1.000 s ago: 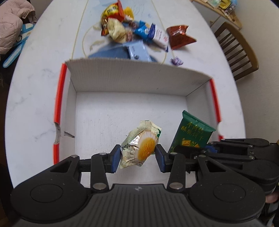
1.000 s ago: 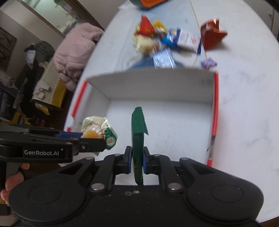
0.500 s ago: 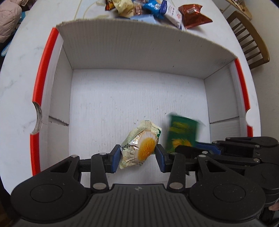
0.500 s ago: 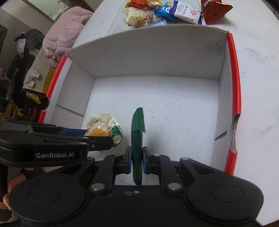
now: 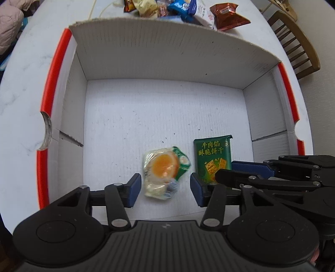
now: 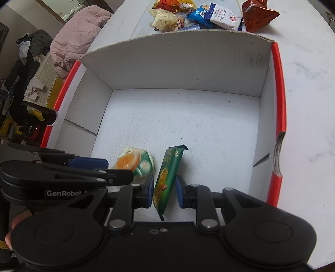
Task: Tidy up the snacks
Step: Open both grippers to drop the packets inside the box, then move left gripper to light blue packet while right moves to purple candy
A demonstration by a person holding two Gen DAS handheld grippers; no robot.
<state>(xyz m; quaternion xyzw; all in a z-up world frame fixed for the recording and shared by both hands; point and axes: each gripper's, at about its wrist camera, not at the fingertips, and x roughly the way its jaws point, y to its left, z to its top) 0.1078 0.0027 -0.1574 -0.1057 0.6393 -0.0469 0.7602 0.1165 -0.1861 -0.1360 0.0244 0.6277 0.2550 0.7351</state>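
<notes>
1. Left gripper (image 5: 165, 185) is spread wide, gripping nothing; the pale packet with the orange print (image 5: 165, 172) sits between its tips without touching either pad, blurred, so I cannot tell whether it has settled on the box floor.
2. Right gripper (image 6: 163, 191) is parted too; the green cracker packet (image 6: 167, 177) stands on edge in the gap, leaning toward the left pad. Contact with that pad cannot be told.
3. Both packets are inside the white cardboard box (image 5: 167, 52) with red rims, near its front side, just beside each other.
4. Step in hand, as I judge it: letting go and clearing out. Lift each gripper straight up with the tips kept apart, so no pad drags a wrapper back out. The green packet will likely tip flat once unsupported; leave room for that.
5. Pose: both grippers point down into the box, side by side, the left one's fingers crossing close in front of the right's camera.
6. More snacks (image 6: 188, 16) lie in a pile on the worktop (image 6: 309, 73) beyond the far wall.
</notes>
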